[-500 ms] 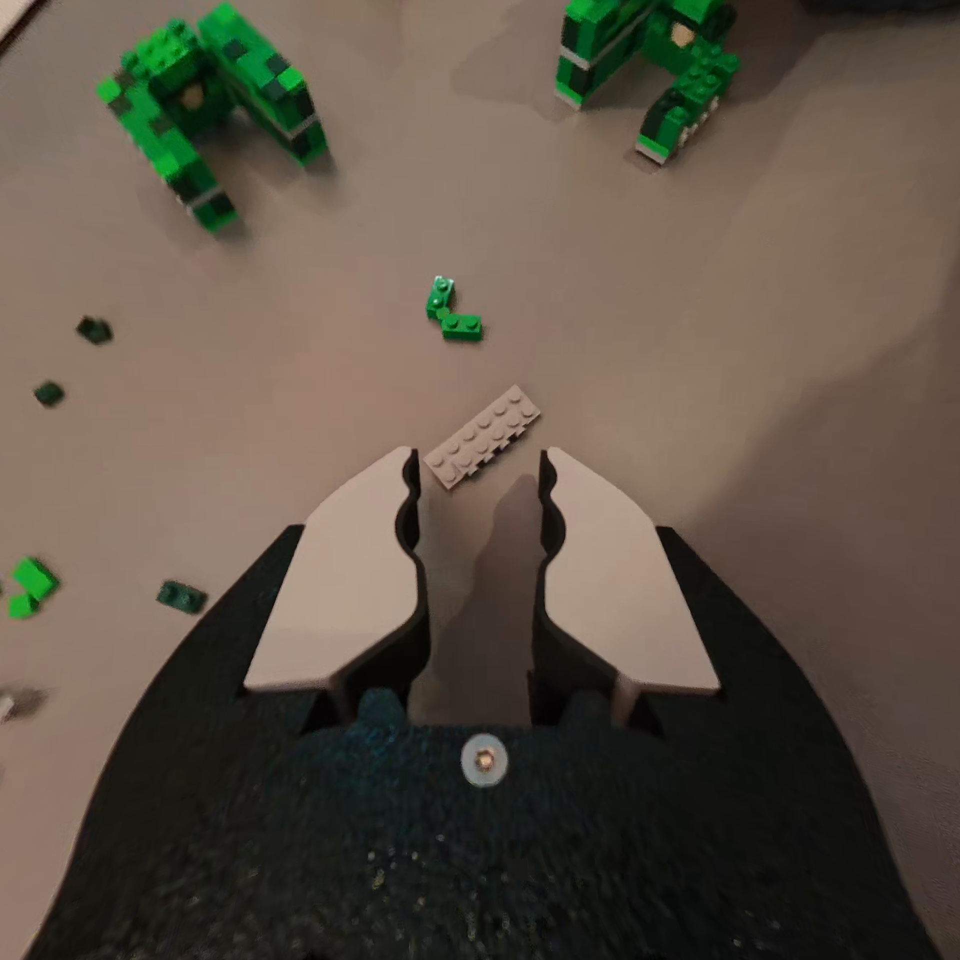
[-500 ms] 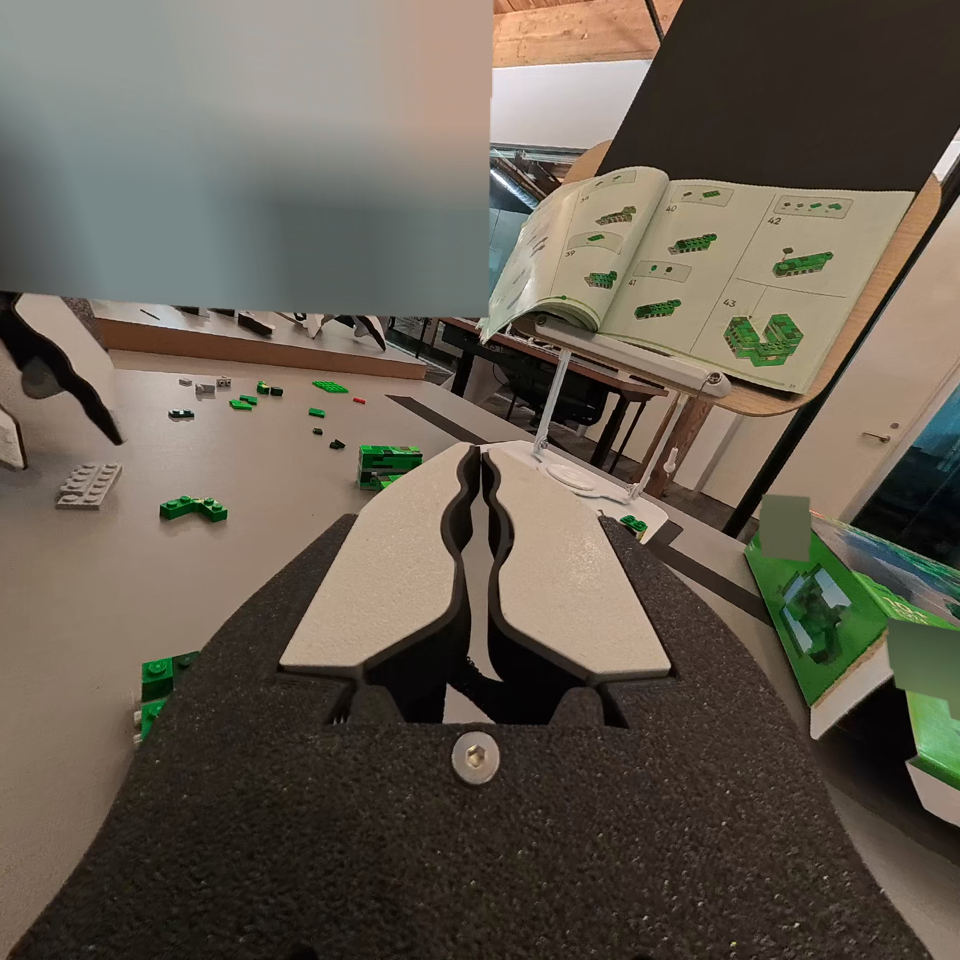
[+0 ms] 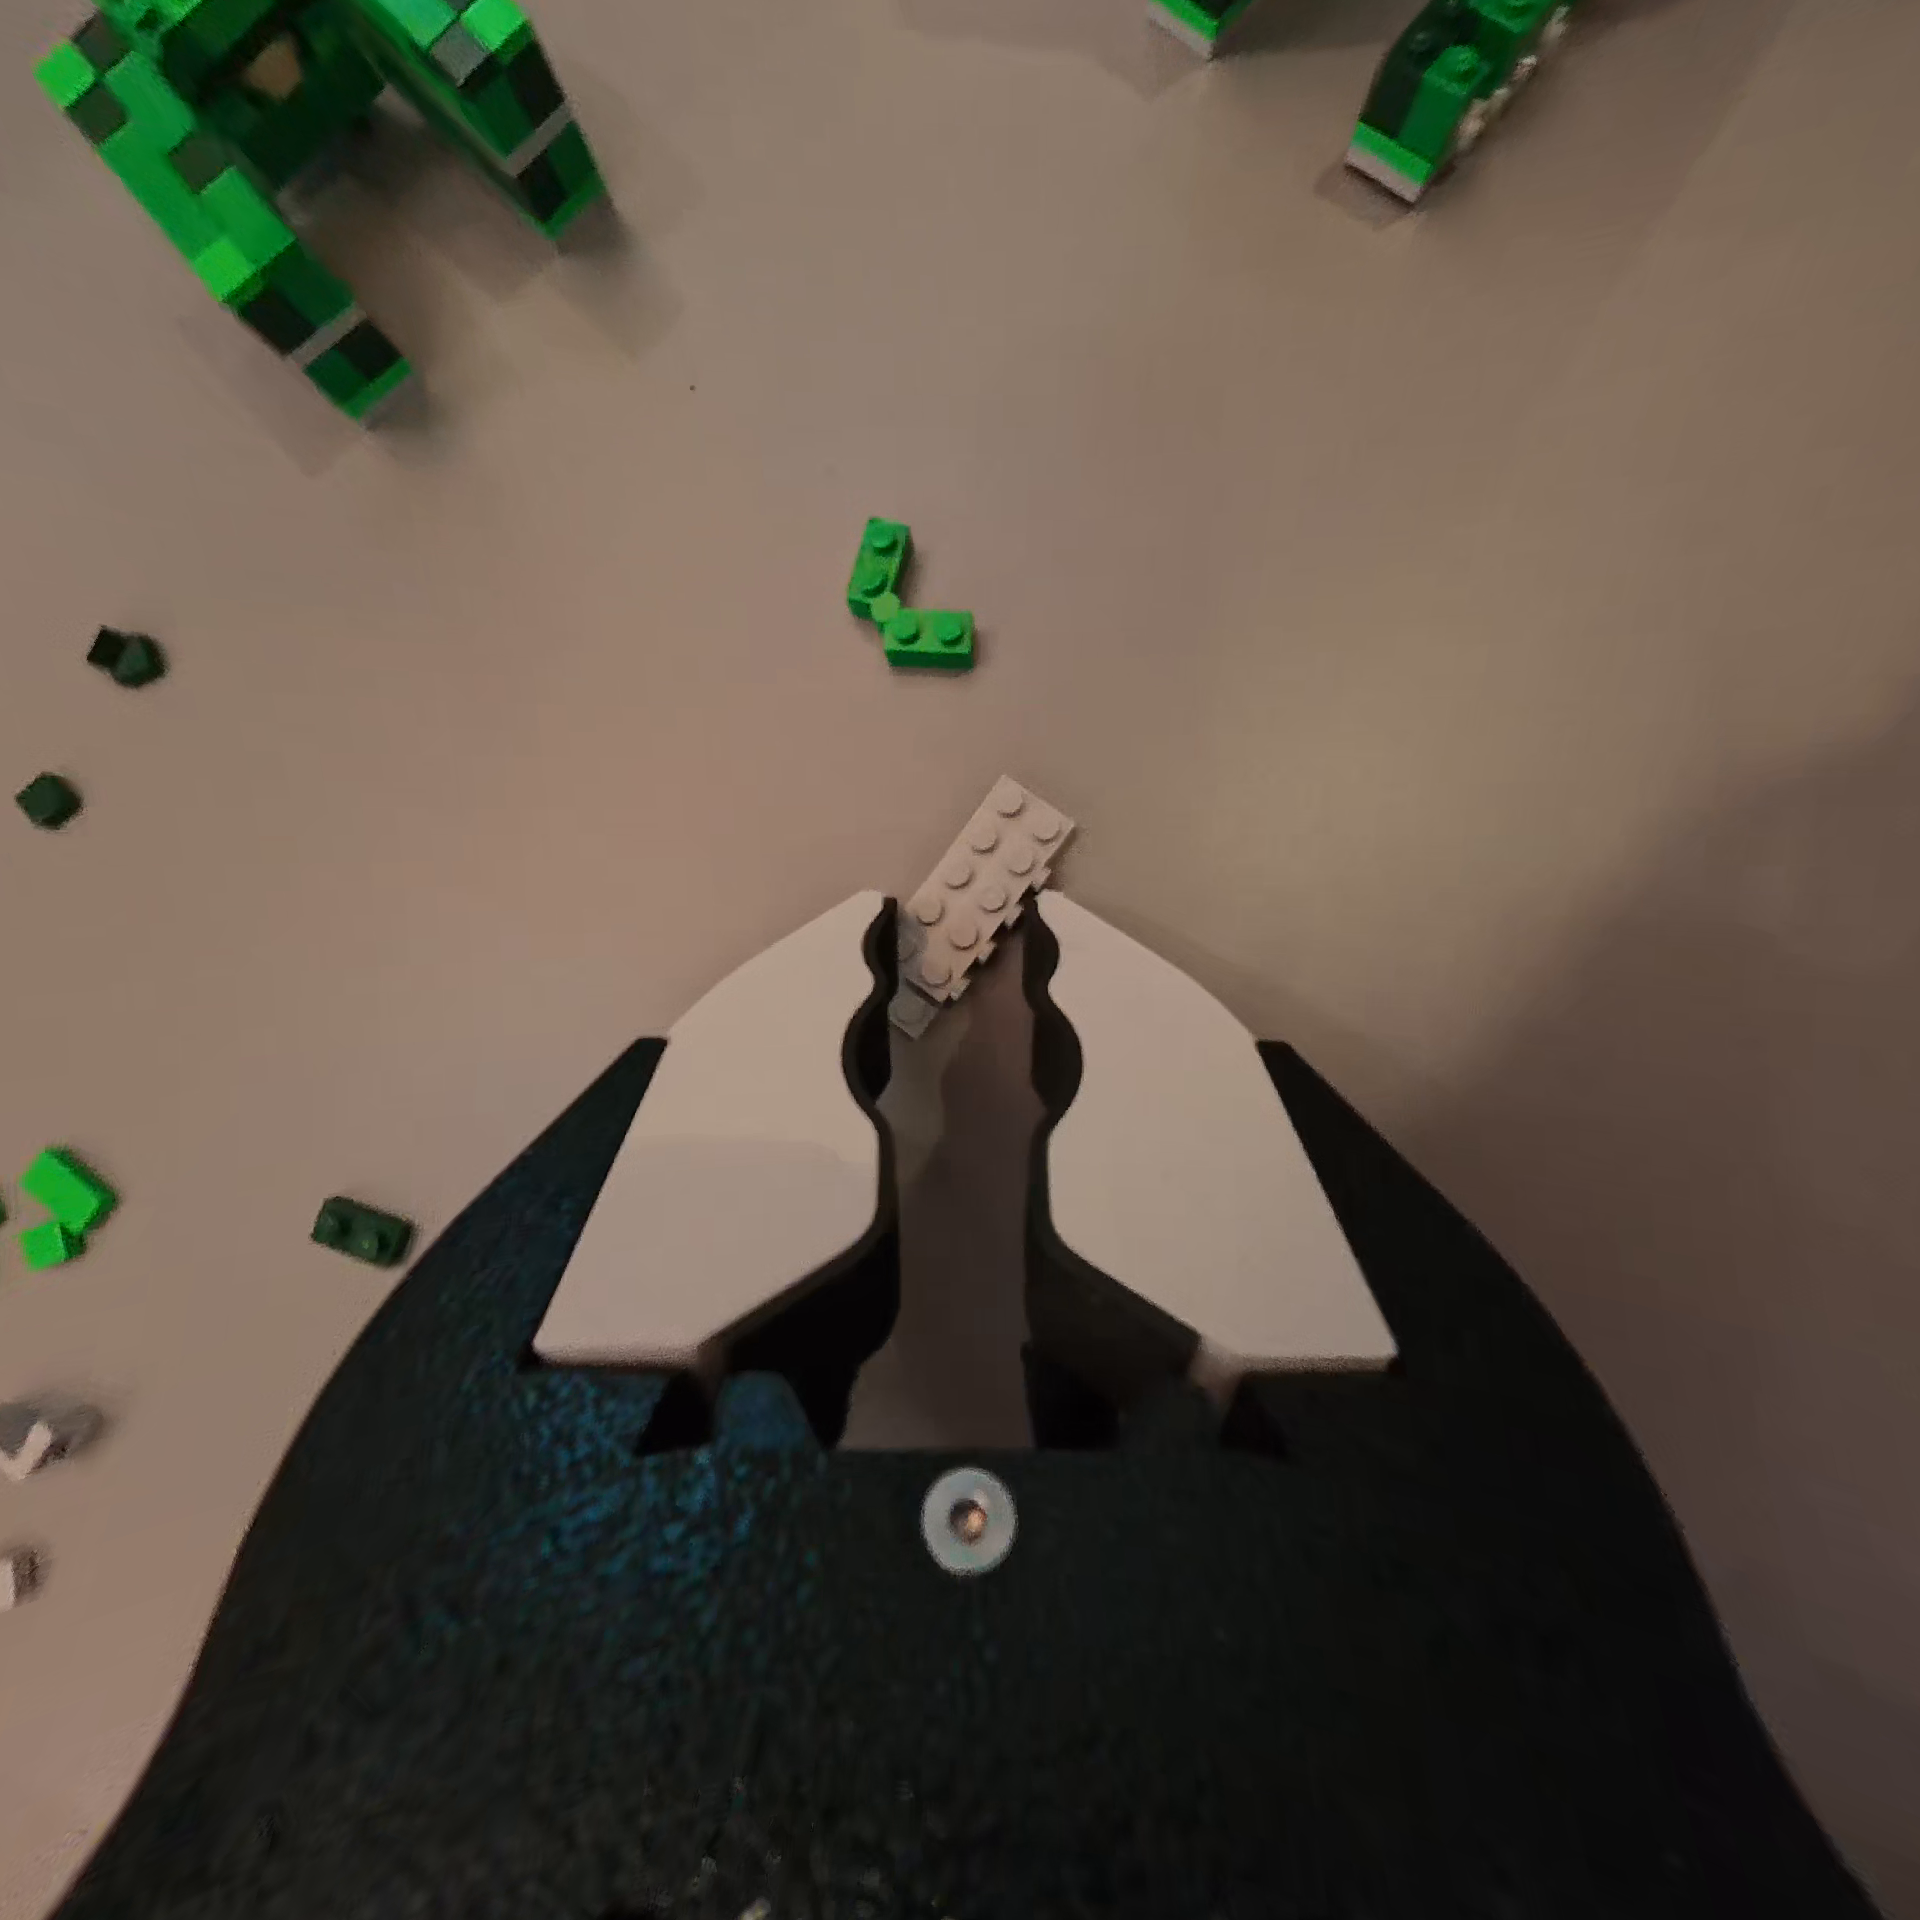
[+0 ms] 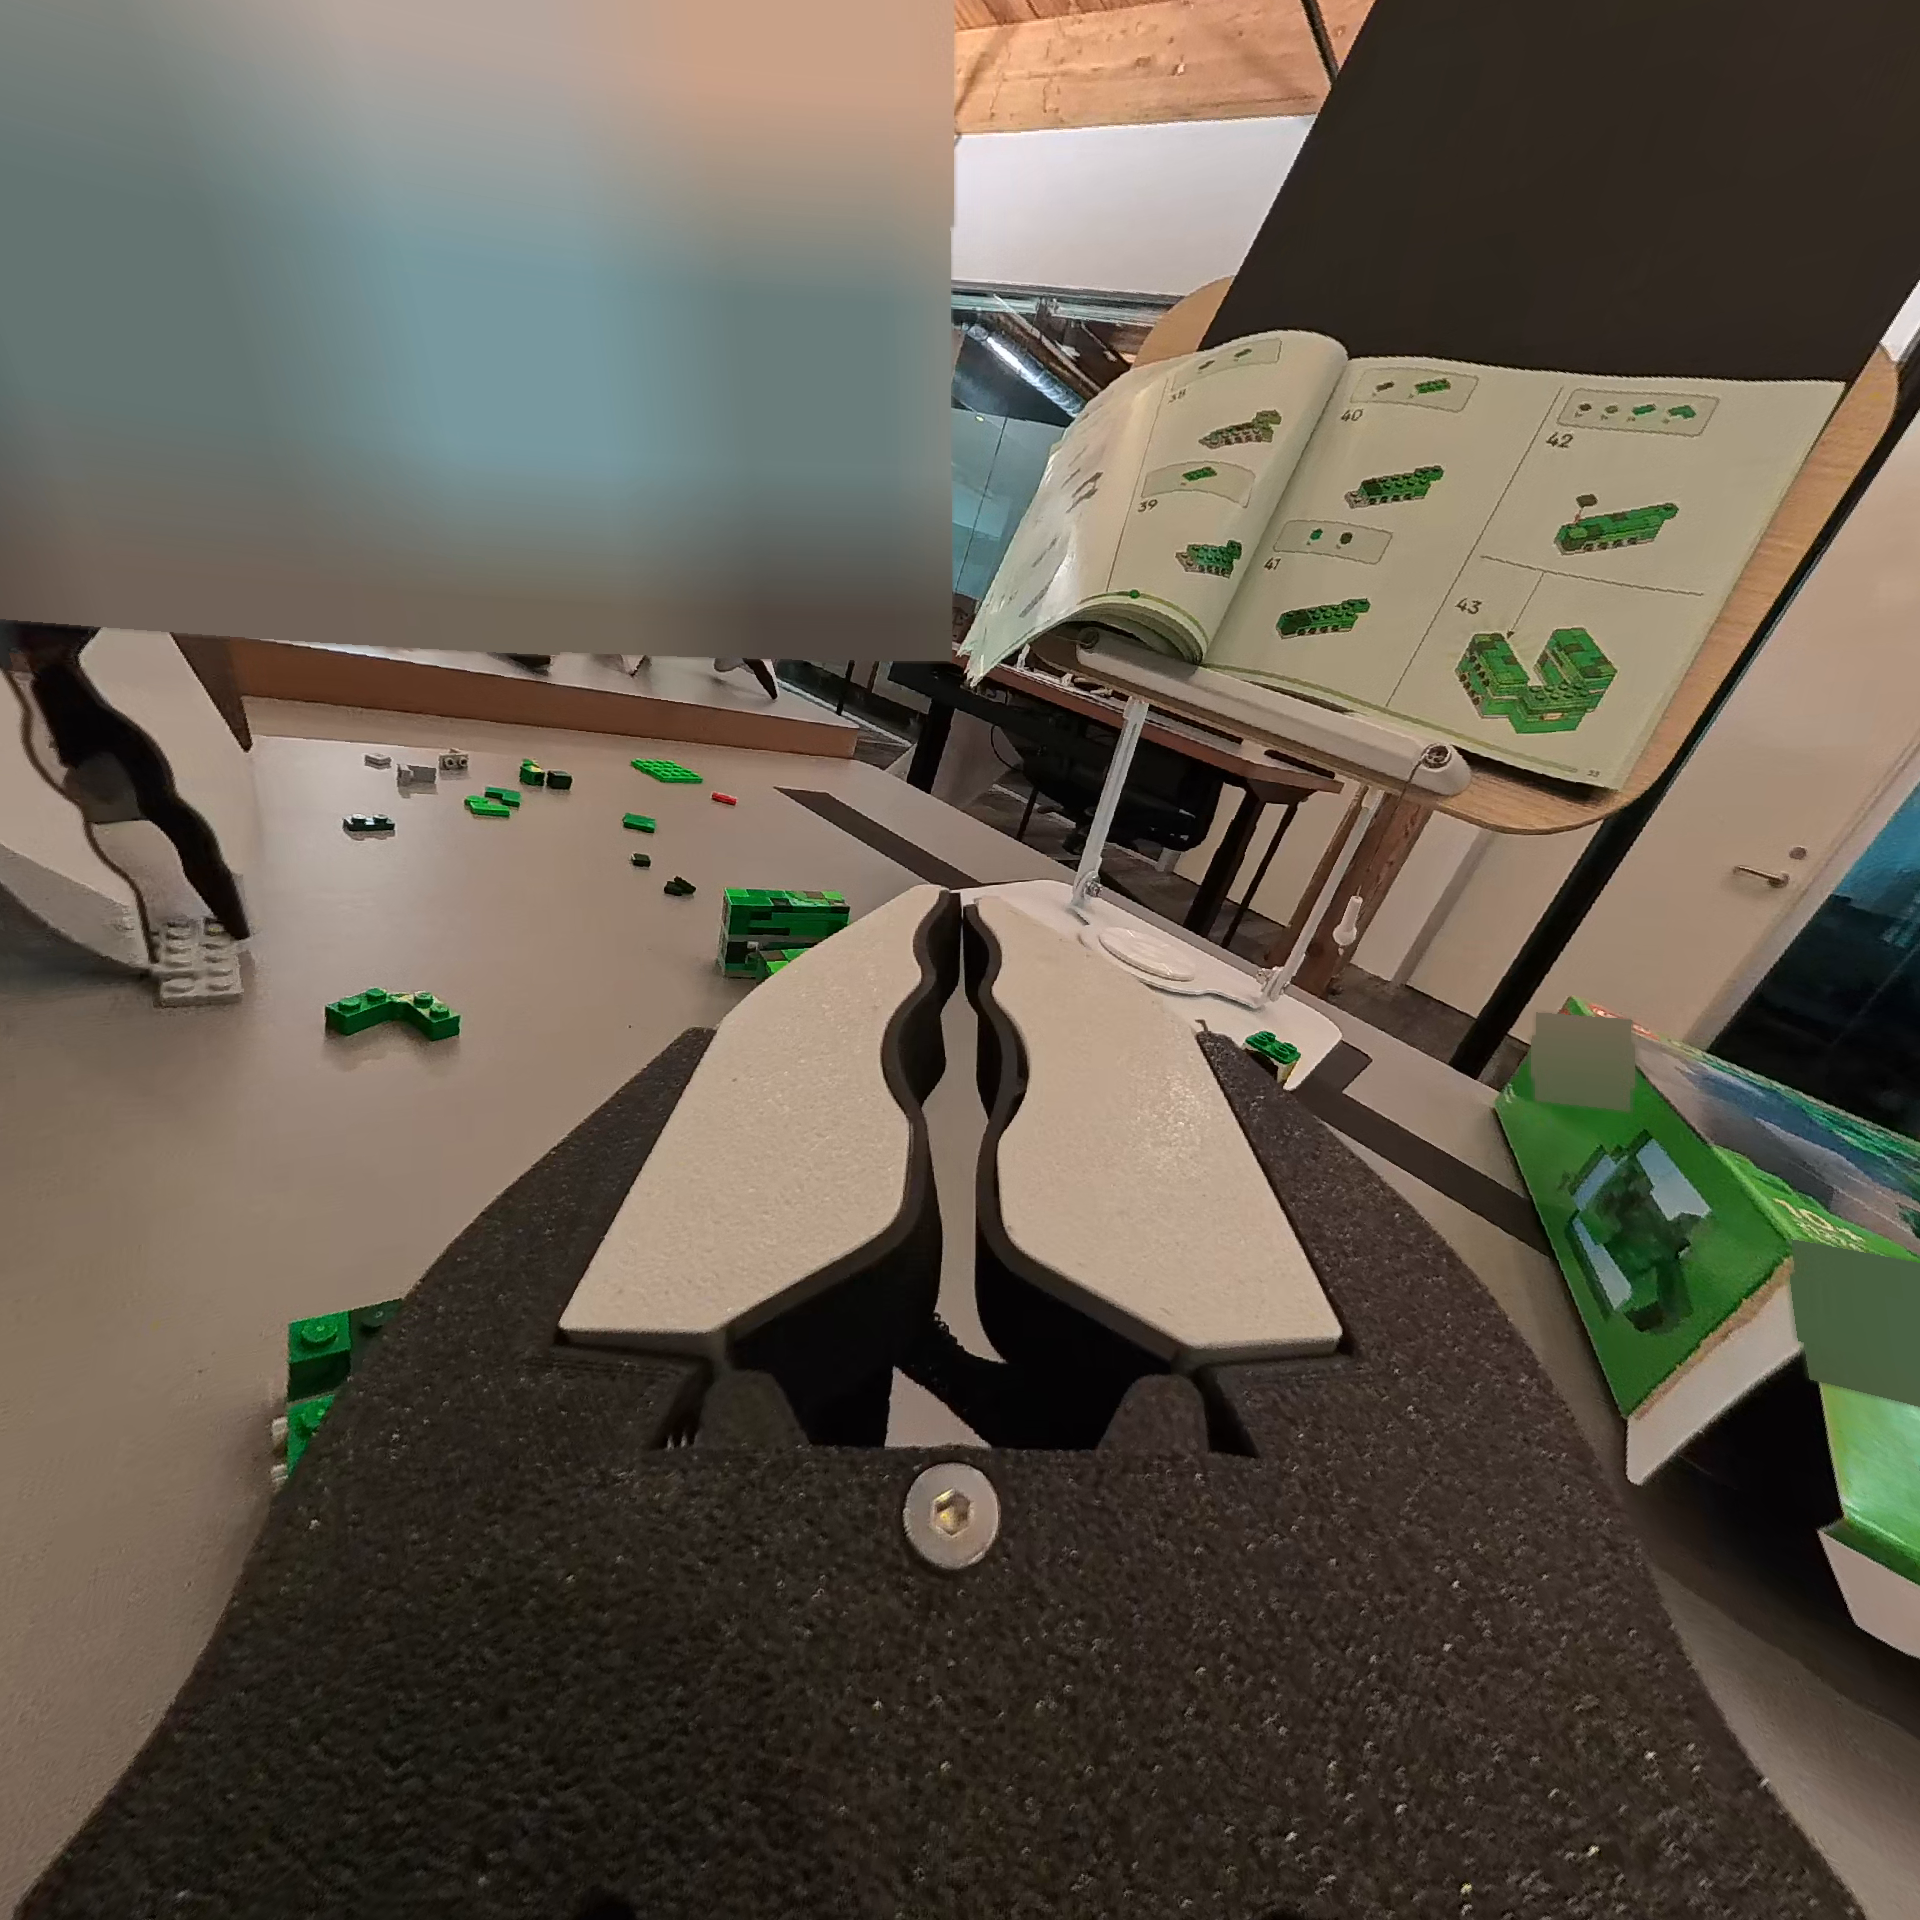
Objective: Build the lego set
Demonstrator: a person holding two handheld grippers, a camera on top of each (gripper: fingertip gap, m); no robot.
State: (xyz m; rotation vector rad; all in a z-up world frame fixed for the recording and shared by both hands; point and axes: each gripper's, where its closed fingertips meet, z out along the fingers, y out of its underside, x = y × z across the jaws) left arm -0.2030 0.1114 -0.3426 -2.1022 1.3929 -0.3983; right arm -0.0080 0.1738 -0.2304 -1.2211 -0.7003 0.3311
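A grey studded plate [image 3: 992, 883] lies on the grey table [image 3: 1351, 727]. Its near end sits between the fingertips of my left gripper [image 3: 958, 914], which touch both of its sides. The left gripper also shows in the right wrist view [image 4: 177, 914], down on the same plate [image 4: 203, 971]. A small green angled piece [image 3: 912, 608] lies just beyond the plate. My right gripper [image 4: 956, 920] is shut and empty, held above the table. Its own view shows the open instruction booklet [image 4: 1403, 540] on a white stand.
Two green built sections stand at the far left [image 3: 312, 177] and the far right [image 3: 1434, 104]. Small dark and bright green pieces [image 3: 358, 1231] are scattered to the left. A green set box [image 4: 1662, 1226] lies at the right, and another green build [image 4: 779, 925] stands ahead. Some 25 cm of space lies between my two pairs of fingers.
My left gripper has moved forward and down, and its jaws have narrowed around the grey plate's near end. The plate has turned more lengthwise between them. The right gripper has stayed shut.
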